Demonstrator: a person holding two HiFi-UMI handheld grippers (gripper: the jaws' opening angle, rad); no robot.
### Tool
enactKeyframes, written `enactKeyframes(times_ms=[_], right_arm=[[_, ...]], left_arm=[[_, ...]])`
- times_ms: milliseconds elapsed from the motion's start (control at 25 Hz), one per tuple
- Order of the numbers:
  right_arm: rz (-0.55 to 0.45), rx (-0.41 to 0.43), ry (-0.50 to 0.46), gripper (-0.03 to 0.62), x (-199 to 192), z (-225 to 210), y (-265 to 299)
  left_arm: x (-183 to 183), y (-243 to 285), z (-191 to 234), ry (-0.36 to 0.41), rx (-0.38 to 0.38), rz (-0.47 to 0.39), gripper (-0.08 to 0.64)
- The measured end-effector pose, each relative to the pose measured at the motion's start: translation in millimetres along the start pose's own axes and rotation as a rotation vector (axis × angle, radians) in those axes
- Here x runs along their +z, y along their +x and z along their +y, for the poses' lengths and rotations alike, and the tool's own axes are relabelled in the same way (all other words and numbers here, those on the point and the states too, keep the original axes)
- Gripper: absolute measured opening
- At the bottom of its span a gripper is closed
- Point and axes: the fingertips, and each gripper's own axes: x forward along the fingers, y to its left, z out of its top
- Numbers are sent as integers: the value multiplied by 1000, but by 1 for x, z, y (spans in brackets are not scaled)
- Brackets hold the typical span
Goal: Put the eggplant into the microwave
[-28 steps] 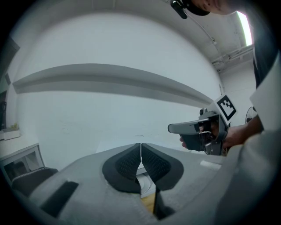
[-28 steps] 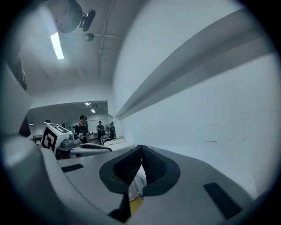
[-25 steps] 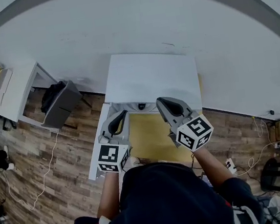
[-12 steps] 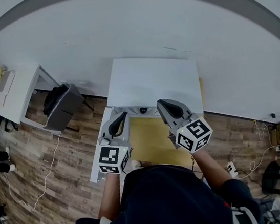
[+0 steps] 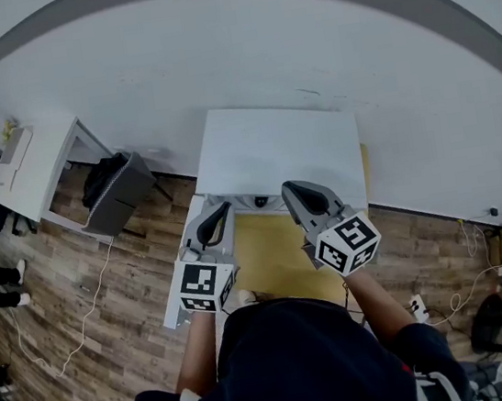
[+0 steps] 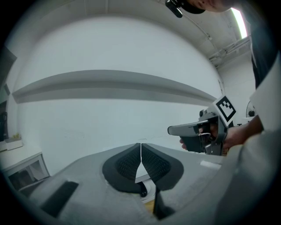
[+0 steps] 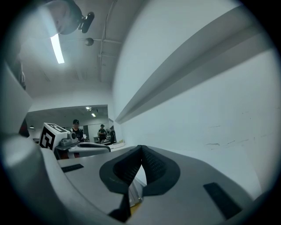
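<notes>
No eggplant shows in any view. A white box-shaped microwave [image 5: 272, 150] stands against the wall, seen from above. In front of it lies a yellow table top [image 5: 272, 252]. My left gripper [image 5: 223, 208] and my right gripper [image 5: 289, 188] hover side by side over the table, both pointing at the microwave's front. The left gripper [image 6: 141, 149] is shut with nothing between its pads. The right gripper [image 7: 141, 151] is shut and empty too. A small dark round thing [image 5: 258, 201] sits at the microwave's front edge between the two tips; I cannot tell what it is.
A white wall with a grey band [image 6: 109, 81] rises behind the microwave. A dark bin or chair [image 5: 115, 191] and a white desk [image 5: 28, 166] stand to the left on the wooden floor. Cables [image 5: 449, 292] lie at the right. People [image 7: 75, 127] stand far off.
The head view has drifted, so the microwave sits slightly lower in the picture. Both grippers keep their places over the table and stay shut.
</notes>
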Motion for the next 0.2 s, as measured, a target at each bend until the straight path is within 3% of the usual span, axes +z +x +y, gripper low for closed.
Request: enactKeyframes(times_ms=[200], right_arm=[[-3,-3,2,12,1,-3,1]], left_arm=[[1,3,0,-21,-6,-7,18]])
